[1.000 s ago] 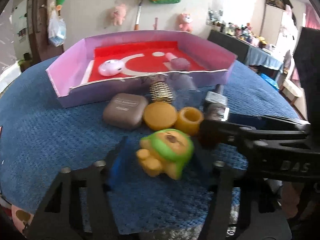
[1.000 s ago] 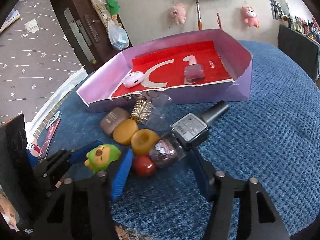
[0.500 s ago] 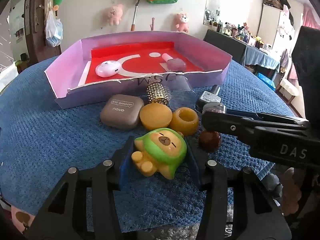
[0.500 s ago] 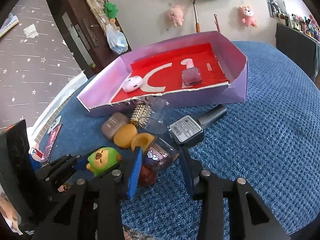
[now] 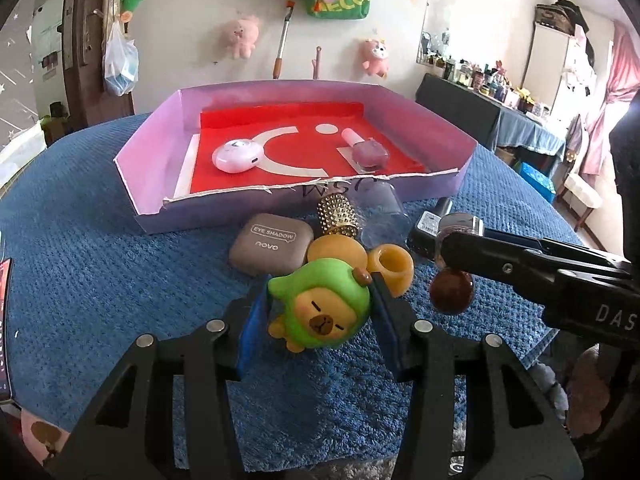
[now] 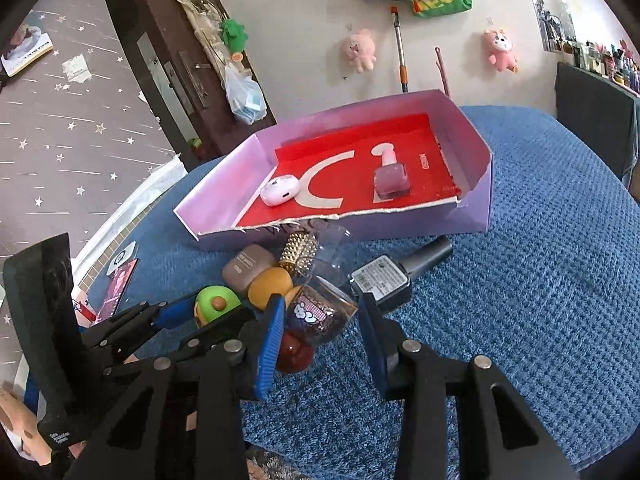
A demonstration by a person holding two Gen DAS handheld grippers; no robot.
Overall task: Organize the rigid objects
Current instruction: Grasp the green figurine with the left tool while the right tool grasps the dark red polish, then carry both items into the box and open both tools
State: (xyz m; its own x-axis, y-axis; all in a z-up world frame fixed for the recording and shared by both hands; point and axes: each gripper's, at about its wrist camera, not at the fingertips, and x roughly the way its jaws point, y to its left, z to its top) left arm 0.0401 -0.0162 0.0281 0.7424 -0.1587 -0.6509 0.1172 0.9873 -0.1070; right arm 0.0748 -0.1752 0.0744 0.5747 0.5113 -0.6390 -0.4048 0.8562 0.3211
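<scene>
My left gripper [image 5: 318, 320] is shut on a green capybara toy [image 5: 320, 308], which hangs tilted with its face toward the camera, just above the blue cloth. My right gripper [image 6: 320, 328] is shut on a dark glitter bottle [image 6: 320, 312] with a cloud label. A purple box [image 5: 152, 152] with a red floor stands behind, holding a white earbud case [image 5: 238, 156] and a pink nail polish bottle [image 5: 366, 152]. In the right wrist view the toy [image 6: 216, 308] shows at the left, between the left gripper's blue pads.
Loose things lie in front of the box: an eye shadow case [image 5: 272, 244], a gold studded cap [image 5: 336, 216], a clear cup [image 5: 380, 212], an orange disc [image 5: 336, 250], a yellow ring [image 5: 392, 266], a dark red ball [image 5: 452, 292] and a black bottle [image 6: 388, 276]. A phone lies at the table's left edge.
The right jaws have come together on the glitter bottle. The capybara toy has risen off the cloth in the left gripper and tipped its face toward the camera.
</scene>
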